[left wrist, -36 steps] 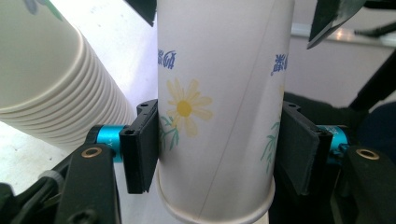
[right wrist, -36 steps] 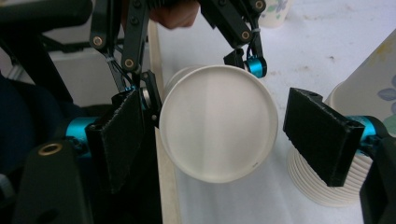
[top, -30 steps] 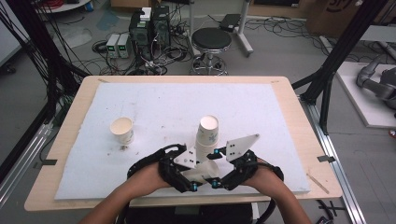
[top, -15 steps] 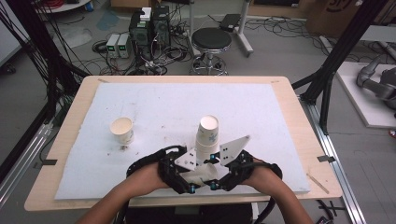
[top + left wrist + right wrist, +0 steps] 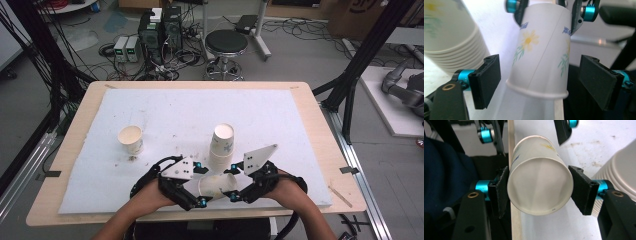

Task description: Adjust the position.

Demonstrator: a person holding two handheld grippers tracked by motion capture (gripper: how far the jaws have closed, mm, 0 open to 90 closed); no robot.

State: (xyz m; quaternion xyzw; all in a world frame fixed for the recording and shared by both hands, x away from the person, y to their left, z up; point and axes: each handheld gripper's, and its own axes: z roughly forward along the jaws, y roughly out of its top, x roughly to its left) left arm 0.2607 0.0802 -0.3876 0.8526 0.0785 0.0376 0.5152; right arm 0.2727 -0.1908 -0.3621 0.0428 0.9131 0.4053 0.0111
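Beside the cup stack point(image 5: 221, 147), our right gripper point(image 5: 537, 192) clamps the paper cup point(image 5: 540, 192); our left gripper point(image 5: 541, 80), jaws just opened wide, frees it for carrying.

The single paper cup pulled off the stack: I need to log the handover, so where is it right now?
In the high view the single paper cup lies sideways near the table's front edge, just in front of the cup stack, clamped by the right gripper; the left gripper stands open around it.

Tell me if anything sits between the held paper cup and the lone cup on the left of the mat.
Nothing visible does. The paper cup, clamped in the right hand-held gripper, has bare white mat between it and the lone cup; the cup stack stands beyond it.
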